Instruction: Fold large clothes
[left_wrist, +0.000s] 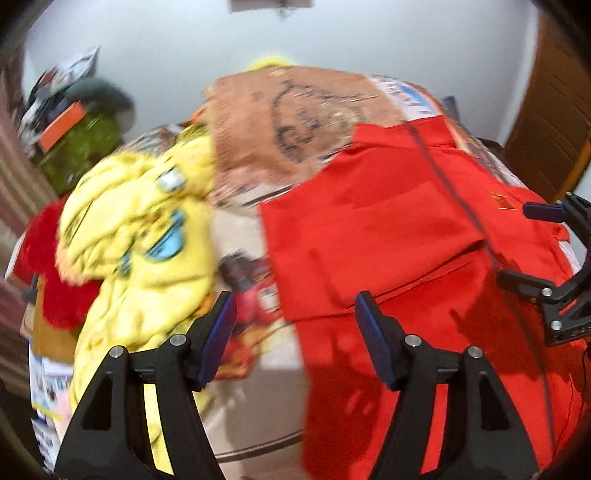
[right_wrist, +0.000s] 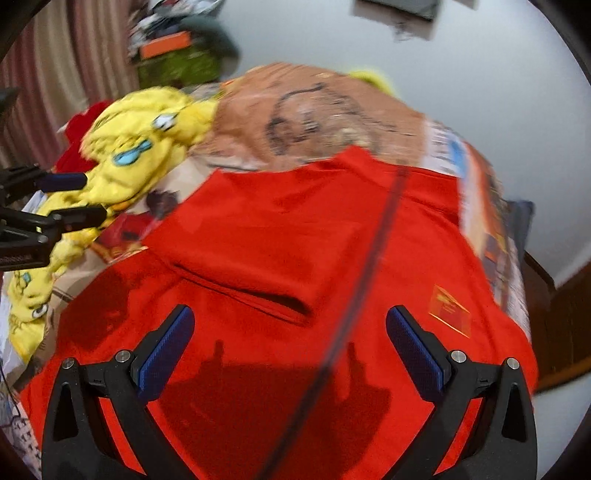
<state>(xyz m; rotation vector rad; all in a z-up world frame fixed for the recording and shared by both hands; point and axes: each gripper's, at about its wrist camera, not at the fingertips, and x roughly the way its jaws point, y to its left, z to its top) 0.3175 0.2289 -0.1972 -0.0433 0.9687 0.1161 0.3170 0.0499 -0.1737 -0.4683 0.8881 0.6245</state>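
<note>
Judging from how things lie, the folding of the red garment (right_wrist: 295, 236) is seen to be partly done; it is spread over the patterned bed cover (right_wrist: 332, 110), and one flap of it is already laid over the body, its folded edge being visible as a dark crease near the middle; a dark line, perhaps a zipper or a seam, is seen running down its length, and a small orange label (right_wrist: 448, 310) is seen on the side toward the right; what kind of garment it is cannot be told with certainty, because both views are blurred. The left gripper (left_wrist: 295, 310) is held above the left edge of the red garment with its jaws wide apart and nothing between them; the right gripper (right_wrist: 290, 325) is held above the near part of the same garment, also spread wide and gripping nothing; neither is seen to touch the cloth. A yellow garment (left_wrist: 147, 236) with blue printed figures is lying crumpled beside the red one, toward the left, and it is not folded at all; another red cloth (left_wrist: 48, 273) is partly seen under it. It is judged that the red garment needs at least one more fold, and that the yellow piece is left to be done afterwards; so the task is perhaps not yet half finished.
</note>
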